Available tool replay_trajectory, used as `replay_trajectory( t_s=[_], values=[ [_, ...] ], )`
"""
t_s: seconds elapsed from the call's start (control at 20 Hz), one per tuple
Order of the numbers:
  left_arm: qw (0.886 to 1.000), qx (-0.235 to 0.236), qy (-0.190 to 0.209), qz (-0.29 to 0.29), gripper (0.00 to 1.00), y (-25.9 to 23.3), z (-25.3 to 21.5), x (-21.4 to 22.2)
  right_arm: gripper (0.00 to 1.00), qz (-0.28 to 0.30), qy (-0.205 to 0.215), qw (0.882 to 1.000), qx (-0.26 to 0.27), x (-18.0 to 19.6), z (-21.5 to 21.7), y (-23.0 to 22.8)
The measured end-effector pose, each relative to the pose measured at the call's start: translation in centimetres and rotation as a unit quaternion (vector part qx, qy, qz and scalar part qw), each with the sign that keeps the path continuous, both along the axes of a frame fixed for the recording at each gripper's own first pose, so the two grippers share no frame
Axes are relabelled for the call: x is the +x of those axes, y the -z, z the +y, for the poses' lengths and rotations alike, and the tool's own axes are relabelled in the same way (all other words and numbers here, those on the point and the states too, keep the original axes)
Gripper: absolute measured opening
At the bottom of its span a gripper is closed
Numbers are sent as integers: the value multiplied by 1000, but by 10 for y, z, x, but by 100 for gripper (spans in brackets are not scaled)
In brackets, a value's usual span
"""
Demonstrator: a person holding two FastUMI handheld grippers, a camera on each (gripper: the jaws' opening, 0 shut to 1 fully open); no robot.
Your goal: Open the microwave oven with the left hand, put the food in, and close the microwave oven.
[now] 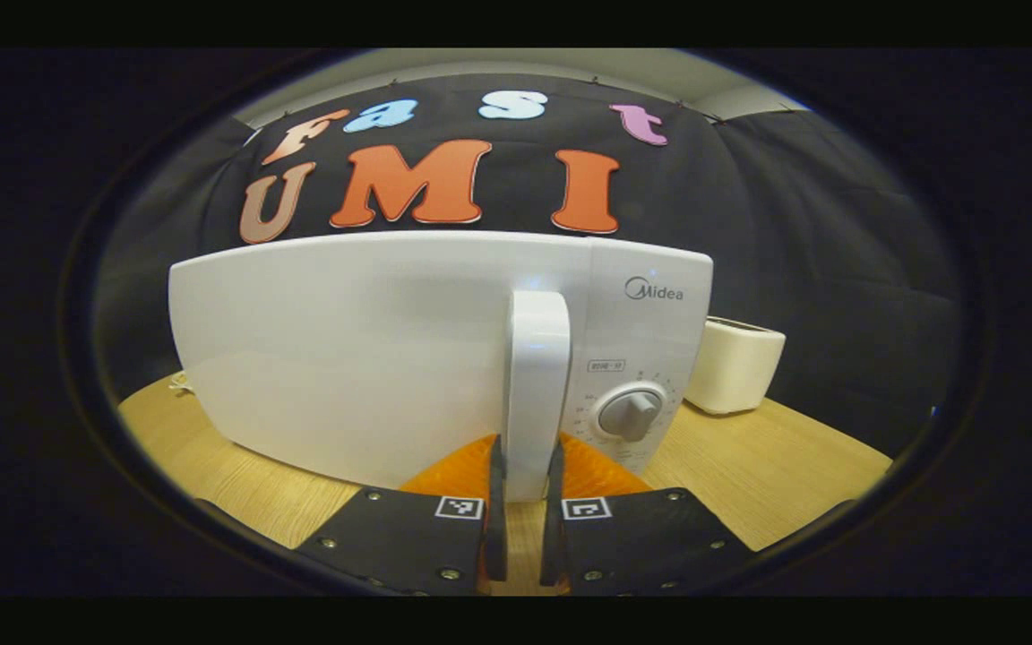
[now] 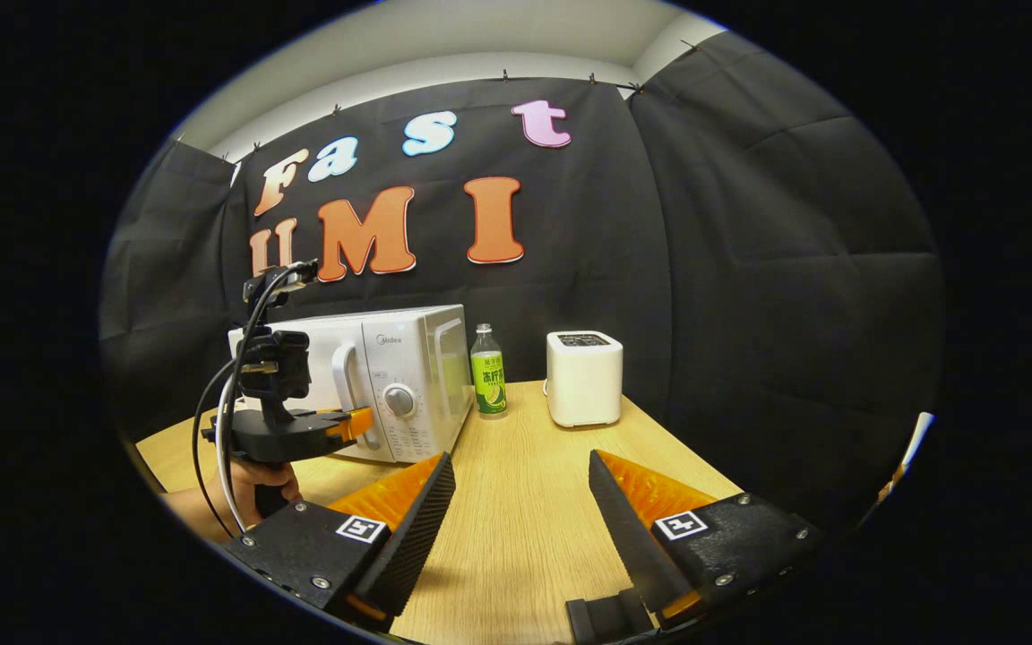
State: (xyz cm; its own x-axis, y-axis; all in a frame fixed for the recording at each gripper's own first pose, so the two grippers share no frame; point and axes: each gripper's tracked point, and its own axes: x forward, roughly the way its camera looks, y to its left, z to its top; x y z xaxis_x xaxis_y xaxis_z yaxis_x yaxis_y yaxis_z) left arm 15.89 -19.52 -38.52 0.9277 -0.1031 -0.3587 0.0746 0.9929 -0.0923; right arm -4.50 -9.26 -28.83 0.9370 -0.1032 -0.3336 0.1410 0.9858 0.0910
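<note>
Both fingers of the left gripper (image 1: 527,488) pinch the lower end of the handle (image 1: 537,385) on the microwave oven (image 1: 373,349), whose door is closed, dead ahead of it. The right gripper (image 2: 520,520) hangs spread over the wooden table (image 2: 525,502), with a green bottle (image 2: 487,371) and a white toaster (image 2: 583,378) ahead of it, beyond its fingertips.

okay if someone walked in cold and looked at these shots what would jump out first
The white microwave up close, door shut, with the left gripper closed on the bottom of its upright handle. In the right gripper view, the right gripper gapes open over the wooden table, with a green bottle and a white toaster beyond.
</note>
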Motion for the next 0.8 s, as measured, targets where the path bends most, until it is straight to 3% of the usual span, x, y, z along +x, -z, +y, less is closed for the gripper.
replay_trajectory(
  t_s=[0.4, 0.45, 0.5, 0.55, 0.8],
  values=[
    [1000, 7, 11, -16, 10, -6, 4, -35, 94, 5, -3, 1000, 3, -6, 8, 1],
    [1000, 4, 14, -16, 15, -7, 6, -42, 94, 6, -3, 1000, 5, -7, 11, 1],
    [1000, 5, 19, -17, 10, -10, 8, -49, 94, 6, -4, 1000, 5, -8, 14, 1],
    [1000, 5, 23, -19, 15, -13, 12, -60, 94, 6, -6, 1000, 4, -8, 18, 0],
    [999, 14, 34, -35, 17, -23, 39, -120, 94, 1, -12, 1000, -1, -14, 31, -6]
  ],
)
